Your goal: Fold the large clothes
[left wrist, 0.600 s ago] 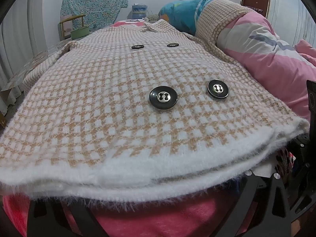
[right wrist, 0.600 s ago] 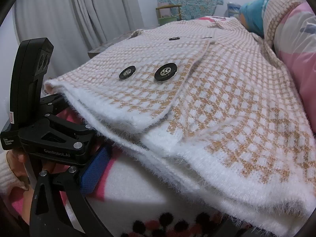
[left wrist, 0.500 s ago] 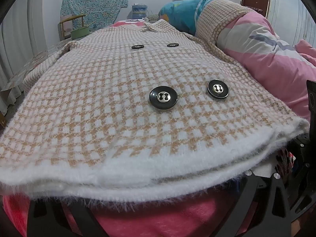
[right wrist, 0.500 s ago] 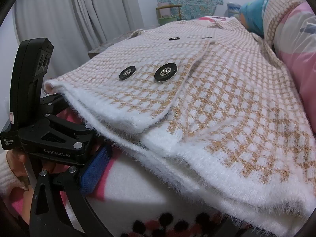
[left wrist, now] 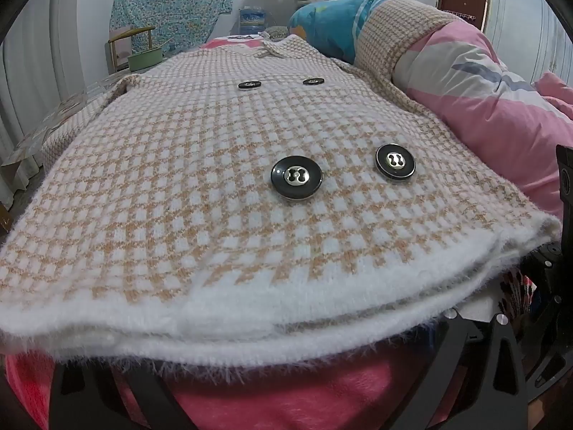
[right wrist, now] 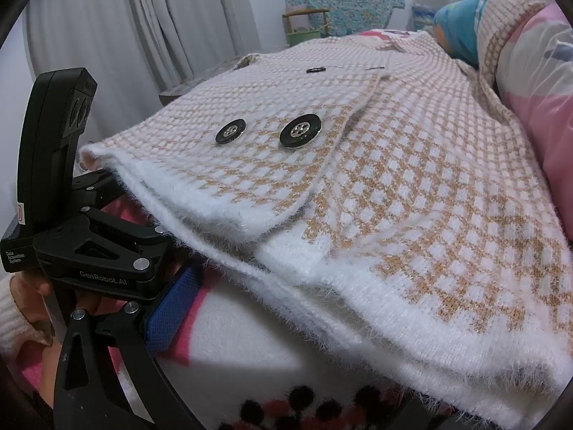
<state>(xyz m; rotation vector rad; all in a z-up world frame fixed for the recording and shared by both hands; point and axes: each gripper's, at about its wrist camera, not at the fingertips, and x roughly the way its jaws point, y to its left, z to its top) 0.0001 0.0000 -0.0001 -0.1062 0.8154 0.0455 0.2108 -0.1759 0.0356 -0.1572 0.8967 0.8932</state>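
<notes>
The coat (left wrist: 200, 186) lies flat on the bed, filling the middle of both views, its fuzzy white hem (left wrist: 250, 326) toward the cameras. The left gripper (right wrist: 107, 251), at the lower left of the right view, sits at the hem's corner with fabric over its fingers; whether it pinches is unclear. The right gripper (left wrist: 544, 286) shows at the right edge of the left view, its jaws hidden. A pink quilt (left wrist: 501, 114) crowds the coat's right edge; curtains (right wrist: 143, 36) hang beyond the left.
</notes>
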